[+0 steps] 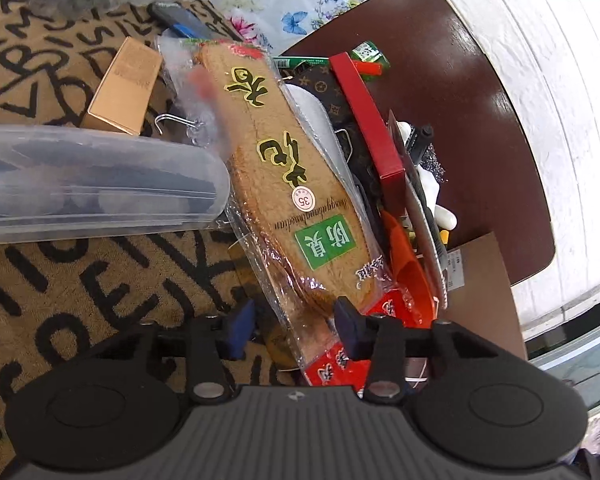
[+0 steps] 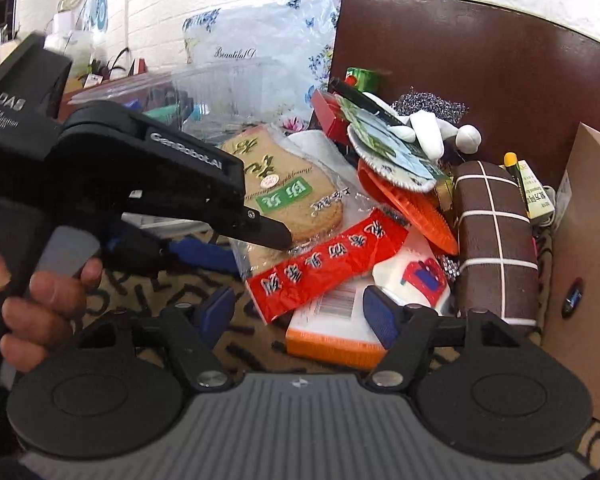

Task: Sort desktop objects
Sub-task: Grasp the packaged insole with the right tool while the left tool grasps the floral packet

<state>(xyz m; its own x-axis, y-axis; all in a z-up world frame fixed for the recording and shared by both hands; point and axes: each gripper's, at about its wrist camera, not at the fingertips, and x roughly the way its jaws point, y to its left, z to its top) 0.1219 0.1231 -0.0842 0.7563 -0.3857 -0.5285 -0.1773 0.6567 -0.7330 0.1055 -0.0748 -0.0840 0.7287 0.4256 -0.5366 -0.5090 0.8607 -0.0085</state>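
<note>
A pair of tan insoles in a clear plastic pack with a red header lies on top of a pile of clutter; it also shows in the right wrist view. My left gripper is open, its blue-padded fingers on either side of the pack's near end. In the right wrist view the left gripper reaches over the pack from the left. My right gripper is open and empty, just in front of an orange-and-white box and the red header.
A clear plastic container lies at left and a cardboard box behind it. The pile holds a red box, an orange comb-like piece, a brown checked case and a white glove. A brown board stands at right.
</note>
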